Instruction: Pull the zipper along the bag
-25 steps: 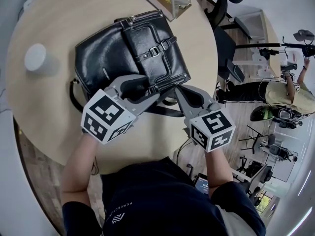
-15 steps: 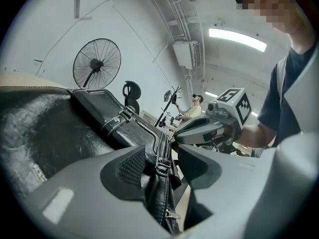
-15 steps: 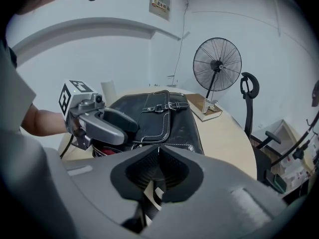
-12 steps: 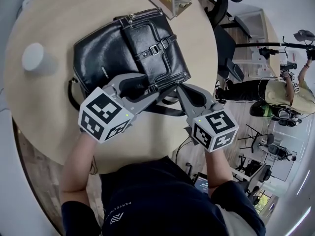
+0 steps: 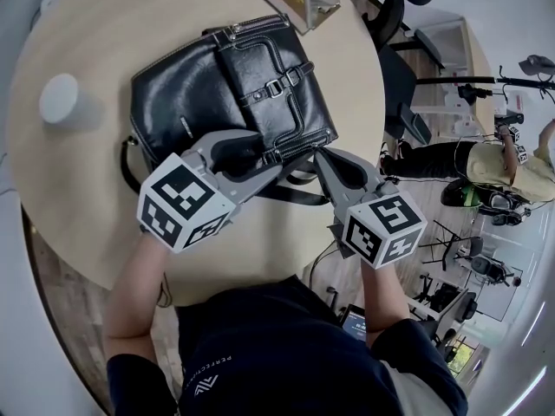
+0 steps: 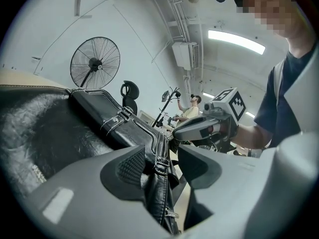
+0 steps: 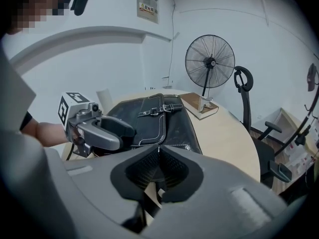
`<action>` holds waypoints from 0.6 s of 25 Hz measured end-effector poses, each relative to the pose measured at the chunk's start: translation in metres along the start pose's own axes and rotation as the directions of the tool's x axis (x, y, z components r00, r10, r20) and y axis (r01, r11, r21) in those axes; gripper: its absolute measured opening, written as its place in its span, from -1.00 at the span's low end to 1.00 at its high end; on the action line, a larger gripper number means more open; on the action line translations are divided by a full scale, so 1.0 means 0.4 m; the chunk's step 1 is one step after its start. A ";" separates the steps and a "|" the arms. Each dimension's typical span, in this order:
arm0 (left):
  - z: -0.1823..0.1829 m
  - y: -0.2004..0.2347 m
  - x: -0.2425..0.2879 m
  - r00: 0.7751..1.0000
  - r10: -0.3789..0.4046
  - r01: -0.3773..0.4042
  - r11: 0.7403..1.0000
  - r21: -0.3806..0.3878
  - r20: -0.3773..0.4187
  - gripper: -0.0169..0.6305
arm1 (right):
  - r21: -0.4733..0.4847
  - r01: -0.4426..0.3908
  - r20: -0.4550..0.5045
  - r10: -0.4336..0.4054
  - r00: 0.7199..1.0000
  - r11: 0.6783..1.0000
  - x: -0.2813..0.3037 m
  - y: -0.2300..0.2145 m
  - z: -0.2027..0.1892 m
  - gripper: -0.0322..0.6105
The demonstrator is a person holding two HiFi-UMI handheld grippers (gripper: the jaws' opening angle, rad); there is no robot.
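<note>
Two grippers worked at the near edge of a glossy black leather bag (image 5: 186, 89), which lay flat on a round pale wooden surface (image 5: 130, 24).
At the far left stood a small white cylinder (image 5: 61, 100), well apart from the bag. The left gripper (image 5: 279, 158) lay nearly level, its fingers closed on the bag's stitched zipper edge. Just to its right, the right gripper (image 5: 316, 156) angled downward, its fingers pressed together on what looked like a thin metal zipper pull (image 7: 158, 147) at that same edge.
</note>
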State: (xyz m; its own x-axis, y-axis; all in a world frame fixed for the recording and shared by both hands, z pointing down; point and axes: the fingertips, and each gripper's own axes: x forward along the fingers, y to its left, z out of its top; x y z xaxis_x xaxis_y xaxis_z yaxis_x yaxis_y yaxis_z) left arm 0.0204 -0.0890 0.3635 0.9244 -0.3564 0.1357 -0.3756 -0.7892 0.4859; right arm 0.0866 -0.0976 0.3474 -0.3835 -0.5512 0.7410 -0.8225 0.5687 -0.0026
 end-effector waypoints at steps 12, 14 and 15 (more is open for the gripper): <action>-0.006 -0.002 0.001 1.000 -0.015 0.015 1.000 0.002 -0.005 -0.24 | -0.067 -0.043 -0.017 0.042 0.999 0.997 0.014 0.030 -0.014 -0.85; -0.001 -0.003 -0.001 1.000 -0.023 0.023 1.000 -0.005 -0.001 -0.24 | -0.019 -0.050 0.004 0.050 0.999 0.999 0.004 0.015 -0.006 -0.86; 0.000 -0.004 -0.002 1.000 -0.025 0.025 1.000 -0.007 -0.001 -0.25 | -0.006 -0.046 0.011 0.046 0.999 0.999 -0.001 0.008 -0.002 -0.86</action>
State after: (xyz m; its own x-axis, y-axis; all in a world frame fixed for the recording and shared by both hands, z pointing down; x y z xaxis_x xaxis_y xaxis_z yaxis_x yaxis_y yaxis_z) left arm 0.0202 -0.0875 0.3627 0.9334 -0.3365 0.1243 -0.3523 -0.7943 0.4949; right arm 0.0844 -0.0952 0.3475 -0.4257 -0.5315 0.7323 -0.8013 0.5973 -0.0323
